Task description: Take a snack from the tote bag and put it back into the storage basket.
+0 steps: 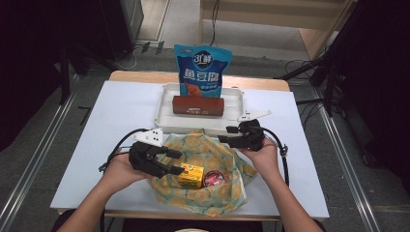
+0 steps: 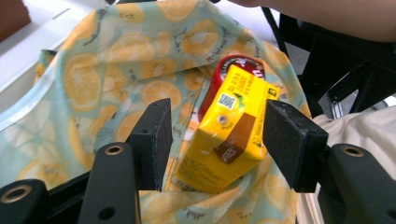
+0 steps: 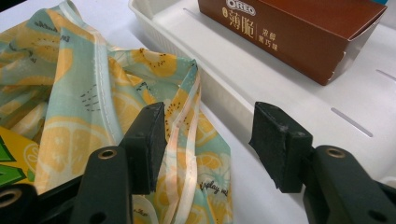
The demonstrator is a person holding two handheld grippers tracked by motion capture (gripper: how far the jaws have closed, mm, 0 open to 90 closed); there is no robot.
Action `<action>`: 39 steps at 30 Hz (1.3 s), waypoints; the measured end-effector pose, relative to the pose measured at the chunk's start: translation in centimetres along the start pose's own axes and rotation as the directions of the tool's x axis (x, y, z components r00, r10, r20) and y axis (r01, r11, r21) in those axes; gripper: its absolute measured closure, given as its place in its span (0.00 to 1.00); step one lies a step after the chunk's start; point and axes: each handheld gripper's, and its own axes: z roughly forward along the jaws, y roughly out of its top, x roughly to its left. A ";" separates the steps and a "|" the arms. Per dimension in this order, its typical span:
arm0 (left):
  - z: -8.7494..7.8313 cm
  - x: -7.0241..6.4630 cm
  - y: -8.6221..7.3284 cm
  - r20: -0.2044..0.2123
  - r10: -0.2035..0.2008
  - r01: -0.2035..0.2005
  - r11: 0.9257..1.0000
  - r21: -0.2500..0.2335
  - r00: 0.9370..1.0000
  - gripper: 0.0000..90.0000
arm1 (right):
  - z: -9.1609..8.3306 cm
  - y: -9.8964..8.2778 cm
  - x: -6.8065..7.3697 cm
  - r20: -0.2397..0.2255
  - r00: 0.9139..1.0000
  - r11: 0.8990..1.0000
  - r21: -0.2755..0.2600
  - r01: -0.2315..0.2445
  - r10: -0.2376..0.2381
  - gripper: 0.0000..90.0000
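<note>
So this looks like unpacking a lemon-print bag (image 1: 205, 169) into the white tray (image 1: 167, 107) at the back of the bench (image 1: 121, 111), and I'd guess it's about halfway. A brown Oreo box (image 1: 198, 105) is lying in the tray, and a blue snack pouch (image 1: 202, 69) stands upright at the tray's far edge, so those two look done. What's left is inside the open bag: a yellow carton (image 1: 190, 175) and a red can (image 1: 212, 179) tucked right beside it, touching as far as I can tell. The left claw (image 1: 175, 162) is at the carton, and in the left gripper view its jaws stand wide with the carton (image 2: 229, 135) sitting between them; the right-hand pad looks like it's at the carton's edge and the other one has a gap, so I wouldn't call it a grip yet, more like lined up for one. The can (image 2: 236, 70) peeks out behind the carton there. The right claw (image 1: 231, 135) hangs at the bag's far rim next to the tray, jaws partly open with nothing pinched; in the right gripper view the bag's hem (image 3: 187, 116) runs just inside one jaw, so my guess is it's there to hold the bag open. Still to do: close on the carton, lift it over to the tray, then the can
</note>
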 end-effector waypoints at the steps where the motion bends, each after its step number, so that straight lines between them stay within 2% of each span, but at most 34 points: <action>1: 0.1 -0.1 0.0 0.001 0.007 -0.007 1.000 0.007 1.000 0.48 | 0.0 0.0 0.0 0.000 1.000 1.000 0.000 0.001 -0.001 0.52; 8: 1.3 -0.4 -0.1 0.018 0.032 -0.033 0.999 0.035 0.999 0.46 | -0.1 0.0 -0.2 0.003 1.000 1.000 0.001 -0.007 0.007 0.52; 11: 1.8 -0.5 -0.3 0.024 0.047 -0.048 0.998 0.032 0.999 0.46 | -0.1 0.0 -0.2 0.004 1.000 1.000 0.000 -0.007 0.007 0.52; 17: 2.8 -0.3 -0.7 0.051 0.051 -0.053 0.998 0.033 0.997 0.43 | -0.1 0.0 -0.2 0.004 1.000 1.000 0.000 -0.005 0.005 0.52; 20: 3.3 0.1 -0.9 0.077 0.040 -0.042 0.999 0.023 0.996 0.42 | -0.1 0.0 -0.1 -0.027 1.000 1.000 -0.014 -0.003 0.003 0.51; 22: 3.6 0.1 -0.9 0.069 0.052 -0.056 0.997 0.045 0.996 0.43 | -0.1 0.0 -0.1 -0.029 1.000 1.000 -0.021 0.004 -0.005 0.50; 24: 4.0 0.3 -1.1 0.080 0.049 -0.054 0.997 0.054 0.996 0.43 | -0.1 0.0 -0.1 -0.033 0.999 1.000 -0.025 0.008 -0.009 0.50; 26: 4.2 0.2 -1.1 0.079 0.054 -0.059 0.996 0.064 0.995 0.44 | -0.1 0.0 0.0 -0.033 0.999 1.000 -0.022 0.008 -0.009 0.49; 35: 4.4 0.2 -1.3 0.096 0.072 -0.076 0.996 0.044 0.993 0.49 | 0.1 0.0 0.0 -0.030 0.999 1.000 -0.018 0.014 -0.015 0.47; 39: 4.3 0.2 -1.1 0.089 0.075 -0.079 0.995 0.052 0.993 0.51 | 0.1 0.0 0.1 -0.028 1.000 1.000 -0.016 0.013 -0.014 0.47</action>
